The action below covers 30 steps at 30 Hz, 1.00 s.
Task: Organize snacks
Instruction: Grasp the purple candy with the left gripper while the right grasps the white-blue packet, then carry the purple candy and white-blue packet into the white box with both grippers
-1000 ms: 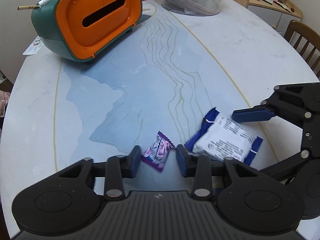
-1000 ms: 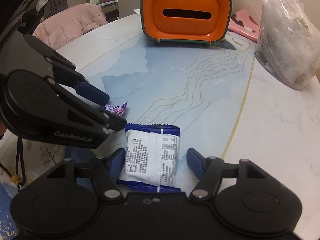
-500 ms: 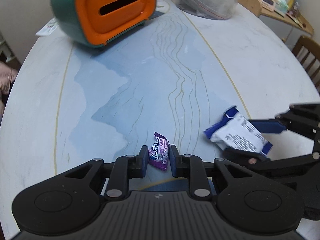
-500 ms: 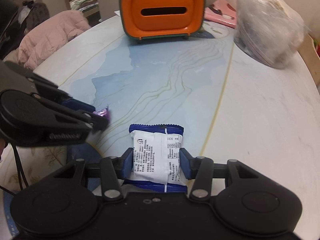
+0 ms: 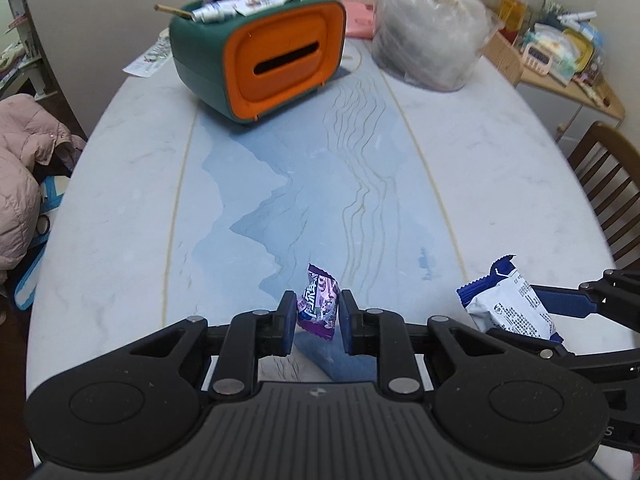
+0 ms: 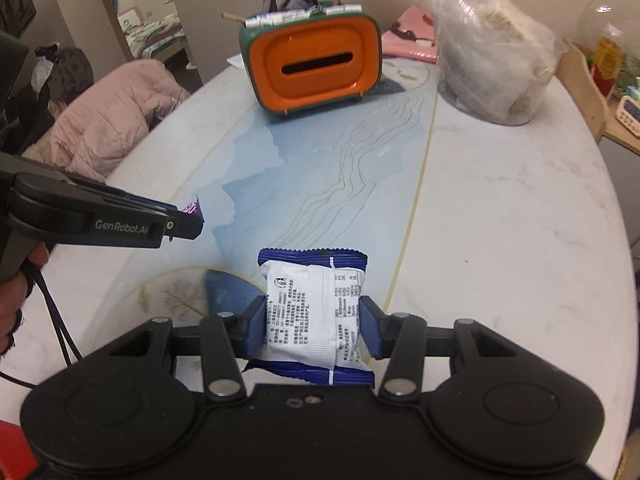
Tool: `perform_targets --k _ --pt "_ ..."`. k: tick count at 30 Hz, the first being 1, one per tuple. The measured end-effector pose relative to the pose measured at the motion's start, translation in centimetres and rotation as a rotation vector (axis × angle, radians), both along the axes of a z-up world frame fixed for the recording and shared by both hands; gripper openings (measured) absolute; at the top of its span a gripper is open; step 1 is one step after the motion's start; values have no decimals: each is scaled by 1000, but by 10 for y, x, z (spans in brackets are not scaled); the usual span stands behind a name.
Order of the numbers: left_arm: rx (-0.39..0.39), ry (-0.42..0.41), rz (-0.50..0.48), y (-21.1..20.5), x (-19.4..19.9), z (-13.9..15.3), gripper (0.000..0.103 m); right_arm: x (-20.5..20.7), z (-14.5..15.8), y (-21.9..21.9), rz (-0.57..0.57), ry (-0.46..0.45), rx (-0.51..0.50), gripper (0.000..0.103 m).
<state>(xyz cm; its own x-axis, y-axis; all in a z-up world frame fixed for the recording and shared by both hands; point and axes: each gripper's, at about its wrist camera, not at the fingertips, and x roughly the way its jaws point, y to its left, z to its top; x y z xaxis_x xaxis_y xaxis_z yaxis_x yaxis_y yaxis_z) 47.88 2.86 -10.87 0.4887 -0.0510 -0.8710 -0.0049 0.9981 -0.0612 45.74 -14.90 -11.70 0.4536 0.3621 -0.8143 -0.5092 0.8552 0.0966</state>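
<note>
Both snacks are up off the table (image 5: 500, 168) now, purple candy (image 5: 318, 306) pinched between the left gripper (image 5: 318, 322) fingers, white-and-blue packet (image 6: 316, 312) clamped in the right gripper (image 6: 314, 330).

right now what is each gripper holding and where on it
Left gripper pinches the purple candy across its wrapper's flat sides; right gripper clamps the white and blue snack packet by its side edges.

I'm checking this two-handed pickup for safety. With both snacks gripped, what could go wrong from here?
1. The purple candy is pinched by a slim wrapper in the left gripper; it may slip out.
2. The right gripper squeezes the white packet across its middle, which might crush what's inside.
3. The grippers sit close together and could bump.
</note>
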Motion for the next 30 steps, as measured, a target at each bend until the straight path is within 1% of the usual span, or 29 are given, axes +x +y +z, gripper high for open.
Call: perform_targets --k 8,16,23,30 --pt "-21 -9 -8 -1 -57 48 21 -50 55 -4 -13 -20 16 47" --pt "-36 -3 -22 -2 -129 81 21 -118 92 2 9 -38 20 47" --pt "-39 9 -25 0 -189 101 22 -174 111 8 25 -41 26 47" --pt "-57 27 -31 1 -246 110 22 -222 117 10 38 -39 40 47"
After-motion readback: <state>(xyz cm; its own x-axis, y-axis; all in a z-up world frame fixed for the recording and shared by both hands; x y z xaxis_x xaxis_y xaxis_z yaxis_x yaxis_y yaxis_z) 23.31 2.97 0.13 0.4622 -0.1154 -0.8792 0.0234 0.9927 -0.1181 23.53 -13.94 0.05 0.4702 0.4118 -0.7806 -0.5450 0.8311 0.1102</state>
